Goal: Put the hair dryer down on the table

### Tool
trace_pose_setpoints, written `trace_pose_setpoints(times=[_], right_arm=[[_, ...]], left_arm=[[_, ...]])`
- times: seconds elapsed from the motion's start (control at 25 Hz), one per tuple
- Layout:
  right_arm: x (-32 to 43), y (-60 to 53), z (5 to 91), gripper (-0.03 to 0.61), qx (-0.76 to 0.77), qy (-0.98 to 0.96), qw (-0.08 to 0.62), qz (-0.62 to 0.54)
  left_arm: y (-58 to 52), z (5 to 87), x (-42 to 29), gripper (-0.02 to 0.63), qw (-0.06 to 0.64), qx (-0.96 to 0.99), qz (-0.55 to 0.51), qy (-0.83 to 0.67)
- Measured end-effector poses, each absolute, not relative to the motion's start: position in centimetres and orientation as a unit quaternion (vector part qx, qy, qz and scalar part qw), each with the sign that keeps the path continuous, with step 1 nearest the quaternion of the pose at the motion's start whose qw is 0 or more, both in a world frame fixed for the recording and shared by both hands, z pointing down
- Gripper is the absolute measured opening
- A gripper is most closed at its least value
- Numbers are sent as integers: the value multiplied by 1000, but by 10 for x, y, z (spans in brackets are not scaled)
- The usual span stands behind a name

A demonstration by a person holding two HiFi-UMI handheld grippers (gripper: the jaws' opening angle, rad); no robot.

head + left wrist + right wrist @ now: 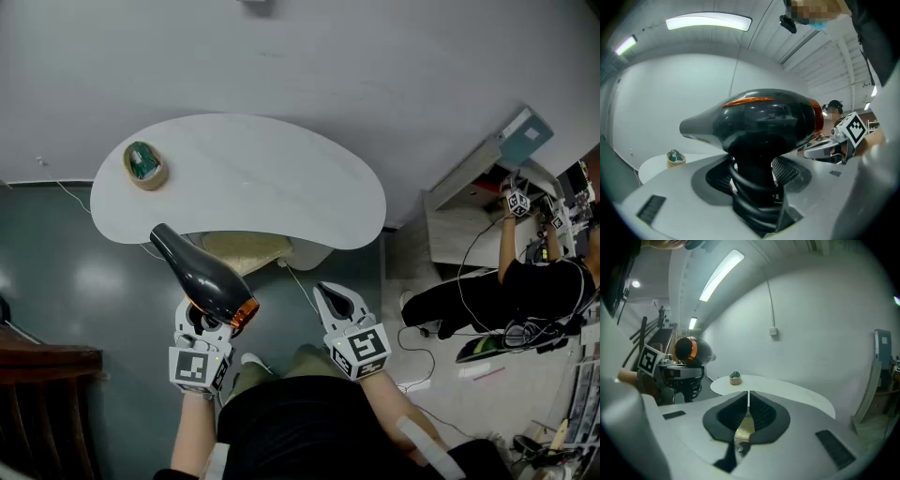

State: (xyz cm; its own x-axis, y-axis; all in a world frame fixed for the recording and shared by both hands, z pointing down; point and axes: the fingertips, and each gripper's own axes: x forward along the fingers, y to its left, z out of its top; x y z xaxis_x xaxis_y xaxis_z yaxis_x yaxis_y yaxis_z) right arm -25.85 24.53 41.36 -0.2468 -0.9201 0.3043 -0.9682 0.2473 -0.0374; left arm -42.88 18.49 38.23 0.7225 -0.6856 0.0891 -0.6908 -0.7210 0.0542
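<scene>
Small tape roll point(145, 166) near table point(281, 178) edge

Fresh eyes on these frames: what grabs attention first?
First, the glossy black hair dryer with an orange rear band, gripped by its cord-wrapped handle in the left gripper and held in the air at the near edge of the white kidney-shaped table. Next, a tan tape-like roll with something green inside sits at the table's left end in the head view. The right gripper is shut on nothing, beside the left.
</scene>
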Motion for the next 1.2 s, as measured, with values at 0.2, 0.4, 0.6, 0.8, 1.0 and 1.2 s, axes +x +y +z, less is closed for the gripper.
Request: trace_pose_setpoints(times=[0.2,0.4,0.6,0.8,1.0,1.2], right_arm=[[-203,278,406,25,620,-770,105,107],[-135,318,409,25,640,-754,97,111],[-62,355,411,26,654,-742,62,130],[-11,370,419,26,665,-731,43,145],[10,364,433,26,668,-726,37,158],[31,328,445,26,664,-727,48,165]], left_arm=[[212,375,-372,264,42,934,33,-354],[235,376,-302,264,40,941,19,-336],[256,370,-222,264,32,948,24,-316],[267,371,-166,263,25,953,41,-298],[252,381,-142,264,27,954,51,-295],[215,396,-116,264,31,954,53,-293]])
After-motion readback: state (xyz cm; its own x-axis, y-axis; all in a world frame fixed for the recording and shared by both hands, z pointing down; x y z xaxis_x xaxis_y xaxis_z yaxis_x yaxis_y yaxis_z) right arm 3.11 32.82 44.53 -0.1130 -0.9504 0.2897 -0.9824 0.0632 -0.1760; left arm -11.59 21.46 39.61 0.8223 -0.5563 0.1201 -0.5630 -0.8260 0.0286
